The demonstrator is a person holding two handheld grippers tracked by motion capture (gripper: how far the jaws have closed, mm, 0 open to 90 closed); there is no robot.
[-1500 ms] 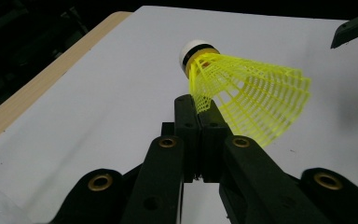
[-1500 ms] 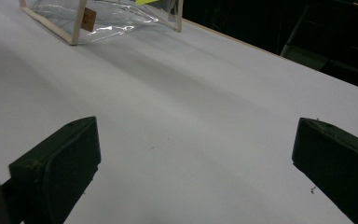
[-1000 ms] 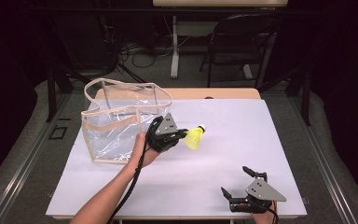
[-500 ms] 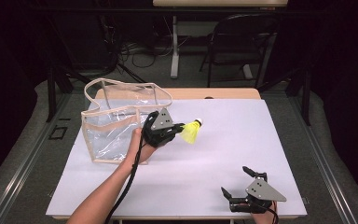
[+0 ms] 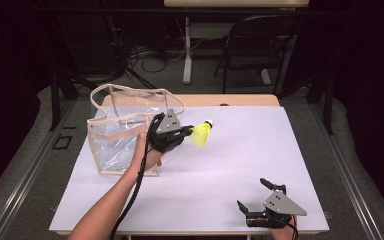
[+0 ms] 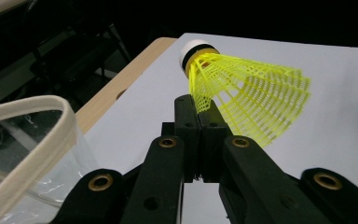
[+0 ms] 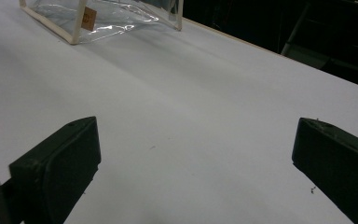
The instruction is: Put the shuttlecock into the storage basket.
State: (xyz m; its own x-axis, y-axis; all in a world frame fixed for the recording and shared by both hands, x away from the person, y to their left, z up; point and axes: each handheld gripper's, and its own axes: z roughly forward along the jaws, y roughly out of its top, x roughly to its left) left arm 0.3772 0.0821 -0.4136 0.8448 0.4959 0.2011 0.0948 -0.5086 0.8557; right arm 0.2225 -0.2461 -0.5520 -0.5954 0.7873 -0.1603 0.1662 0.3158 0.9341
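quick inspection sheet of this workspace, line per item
surface: white board on a wooden table; bare apart from the bag and grippers
job's things: yellow shuttlecock held off the board by its skirt, cork end pointing away; clear bag with cream trim upright at the board's left, top open
clutter: nothing seen
grippers: left gripper shut on the shuttlecock beside the bag; right gripper open, low at the board's near right corner
cables: black cable trails along the left forearm; more cables on the floor behind the table
surroundings: dark room, black chair, pale table leg behind
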